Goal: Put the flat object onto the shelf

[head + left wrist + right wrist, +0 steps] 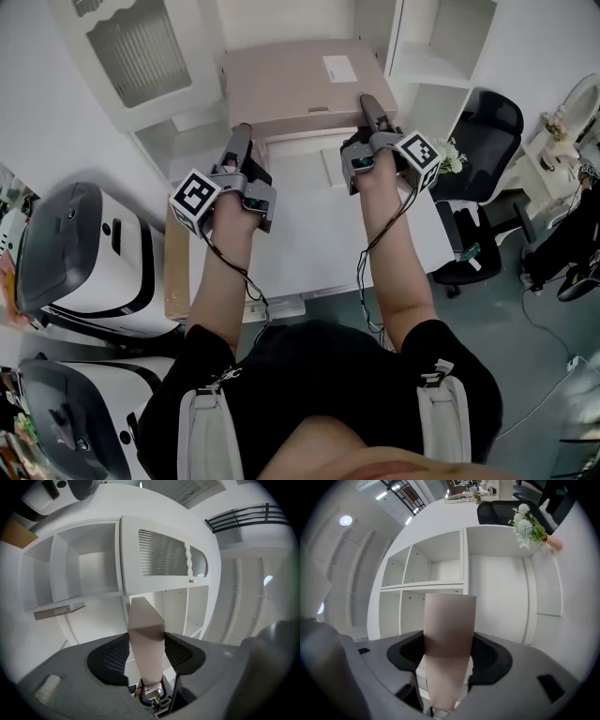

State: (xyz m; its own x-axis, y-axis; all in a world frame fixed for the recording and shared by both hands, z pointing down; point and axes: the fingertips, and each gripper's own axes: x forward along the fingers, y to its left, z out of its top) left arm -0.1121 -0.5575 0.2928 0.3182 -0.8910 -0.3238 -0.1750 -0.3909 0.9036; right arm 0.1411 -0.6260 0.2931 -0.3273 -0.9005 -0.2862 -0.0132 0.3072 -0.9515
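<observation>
Grey strip (59, 611) under the open shelf (70, 569), left gripper view: pale capitals, four letters or so, seemingly starting "HO", the rest unsure. White label (339, 67) on top of the flat box (291, 89), head view: print too small to read. Marker cubes on the left gripper (241, 133) and right gripper (369, 103): black-and-white square code patterns, no letters or digits.

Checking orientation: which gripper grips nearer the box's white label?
The right gripper; the left gripper clamps the box on the side away from the white label.
</observation>
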